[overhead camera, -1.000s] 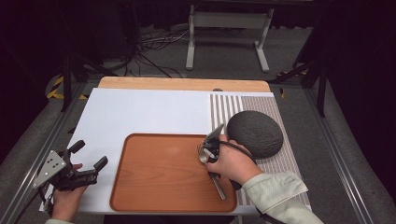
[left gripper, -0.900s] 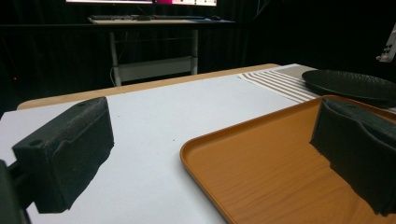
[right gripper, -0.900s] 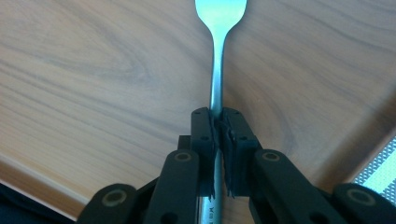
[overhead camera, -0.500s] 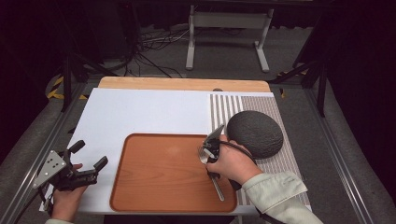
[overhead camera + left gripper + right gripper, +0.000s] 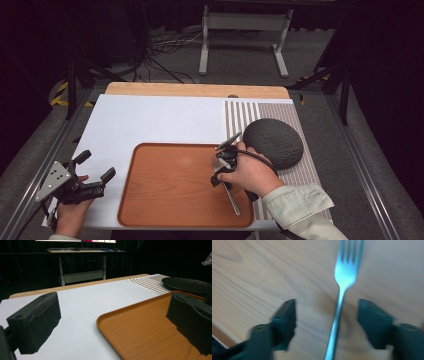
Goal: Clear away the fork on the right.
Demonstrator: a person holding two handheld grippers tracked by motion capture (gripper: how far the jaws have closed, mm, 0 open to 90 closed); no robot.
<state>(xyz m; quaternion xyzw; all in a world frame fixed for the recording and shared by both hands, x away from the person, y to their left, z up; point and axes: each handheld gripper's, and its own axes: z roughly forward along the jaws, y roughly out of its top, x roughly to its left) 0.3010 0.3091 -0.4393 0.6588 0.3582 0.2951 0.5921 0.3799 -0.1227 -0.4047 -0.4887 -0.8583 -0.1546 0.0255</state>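
Just opened off it, the right gripper [image 5: 327,322] fingers flank the fork [image 5: 339,297], seemingly flat on the tray [image 5: 165,190], tines pointing away.

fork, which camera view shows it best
The right gripper view: the fork lies on the tray, tines and handle plain though blurred, between the open right tool. In the high view the hand covers part of it.

Black two-jaw right gripper [image 5: 223,167] beside the tray [image 5: 150,200], pale green sleeve [image 5: 300,205]; left gripper [image 5: 95,170] bears a grey three-cornered plate [image 5: 53,179].
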